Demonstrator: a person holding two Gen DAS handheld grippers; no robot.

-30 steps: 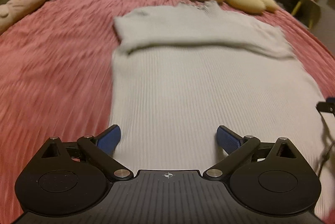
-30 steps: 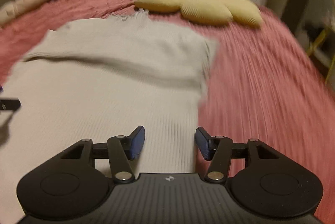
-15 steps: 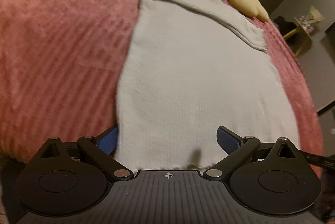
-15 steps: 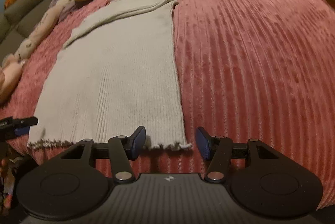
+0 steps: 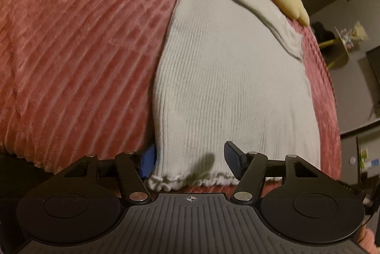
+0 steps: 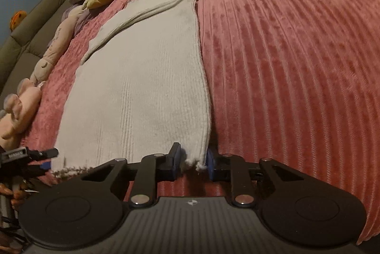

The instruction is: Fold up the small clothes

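Both hand-held grippers, left [image 5: 188, 160] and right [image 6: 193, 160], have just been closing on the top's [image 5: 225, 78] near hem corners (right pinching, left not yet); lift them evenly.

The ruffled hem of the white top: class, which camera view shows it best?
The left wrist view: the ruffled hem runs in view between the fingers of the left claw. The right wrist view shows only its two corners, one between the fingers of the right claw; the rest is hidden.
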